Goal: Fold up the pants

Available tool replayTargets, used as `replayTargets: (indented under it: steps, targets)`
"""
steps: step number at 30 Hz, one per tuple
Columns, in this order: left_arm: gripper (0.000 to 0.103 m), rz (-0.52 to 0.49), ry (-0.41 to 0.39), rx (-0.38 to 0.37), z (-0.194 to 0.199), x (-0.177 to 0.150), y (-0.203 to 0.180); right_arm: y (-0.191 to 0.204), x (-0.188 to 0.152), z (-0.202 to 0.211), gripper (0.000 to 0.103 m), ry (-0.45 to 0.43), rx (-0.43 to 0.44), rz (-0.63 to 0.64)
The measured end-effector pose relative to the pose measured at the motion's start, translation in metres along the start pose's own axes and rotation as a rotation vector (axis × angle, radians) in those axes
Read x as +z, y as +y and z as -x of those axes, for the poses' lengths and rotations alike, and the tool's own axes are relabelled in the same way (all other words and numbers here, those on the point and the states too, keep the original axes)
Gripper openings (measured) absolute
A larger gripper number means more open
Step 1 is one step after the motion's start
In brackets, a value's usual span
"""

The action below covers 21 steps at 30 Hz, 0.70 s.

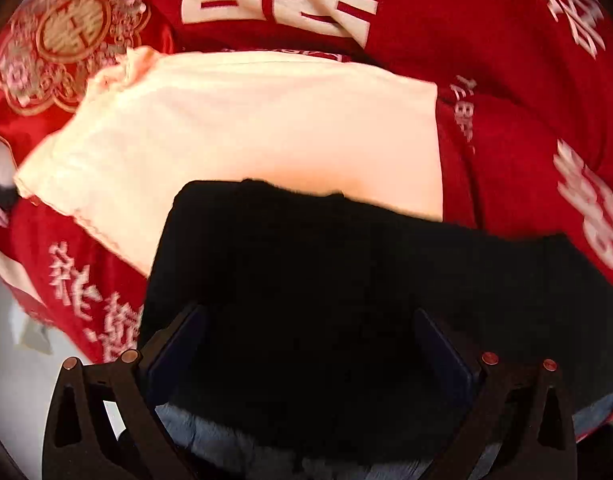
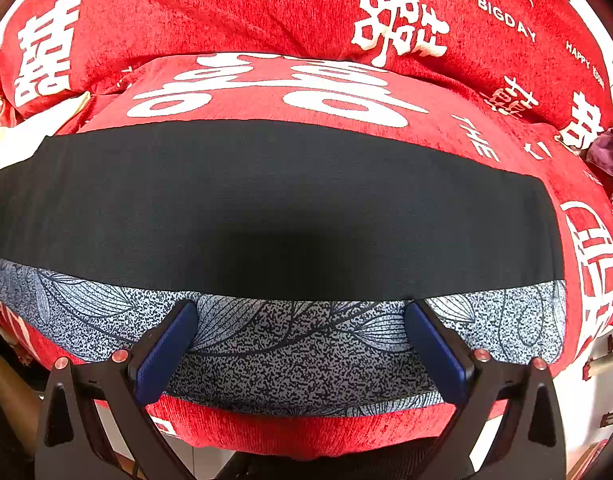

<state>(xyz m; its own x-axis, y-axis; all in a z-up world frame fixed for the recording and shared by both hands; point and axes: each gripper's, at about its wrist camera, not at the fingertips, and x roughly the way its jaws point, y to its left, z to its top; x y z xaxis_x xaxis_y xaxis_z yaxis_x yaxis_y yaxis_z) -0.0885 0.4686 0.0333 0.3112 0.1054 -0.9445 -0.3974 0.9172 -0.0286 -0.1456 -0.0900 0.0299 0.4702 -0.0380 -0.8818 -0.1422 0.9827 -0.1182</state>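
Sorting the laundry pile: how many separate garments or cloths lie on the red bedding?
3 visible: black pants stretched across the middle, a blue-grey leaf-print cloth under their near edge, and a cream cloth beyond them toward the left. More may be hidden.

red bedspread [image 2: 266, 12] (white lettering) carries black pants [image 2: 266, 184], cream cloth [image 1: 246, 120].

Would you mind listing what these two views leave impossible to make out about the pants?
- Left wrist view: the black pants are too dark to show folds or seams.
- Right wrist view: the pants' left end runs off the frame edge.
- Right wrist view: shadow hides the fabric's centre.
- Left wrist view: motion blur smears the red bedspread lettering.
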Motion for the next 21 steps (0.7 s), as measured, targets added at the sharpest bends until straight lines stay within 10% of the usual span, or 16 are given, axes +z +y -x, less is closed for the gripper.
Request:
replayTargets:
  steps: [11,21]
  targets:
    - [0.103,0.058,0.053,-0.057,0.004,-0.050,-0.019,0.000,0.001,0.000,0.103,0.005,-0.003,-0.004]
    - [0.103,-0.343,0.034,-0.212,0.031,-0.072,-0.192,-0.032,0.002,0.030,0.103,-0.018,0.094,-0.198]
